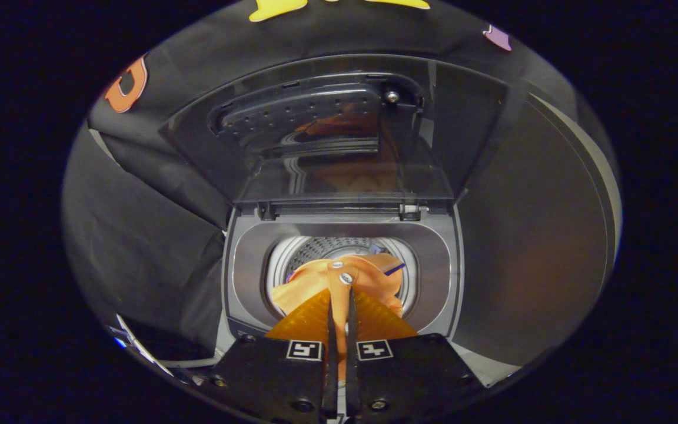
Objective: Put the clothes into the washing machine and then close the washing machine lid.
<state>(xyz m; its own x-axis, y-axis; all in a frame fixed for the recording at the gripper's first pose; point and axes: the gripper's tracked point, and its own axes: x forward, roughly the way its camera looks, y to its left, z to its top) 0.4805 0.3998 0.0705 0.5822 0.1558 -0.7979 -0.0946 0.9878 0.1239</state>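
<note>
hand-held gripper (339,288): fingers clamped on orange garment (315,281) | garment: over washing machine (245,259) drum opening | lid (339,129): raised upright

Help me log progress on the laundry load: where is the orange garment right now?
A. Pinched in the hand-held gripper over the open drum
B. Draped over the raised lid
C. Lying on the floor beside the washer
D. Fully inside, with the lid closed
A: the hand-held gripper has both fingers closed on the orange garment, which hangs above the drum under the raised lid.
</note>
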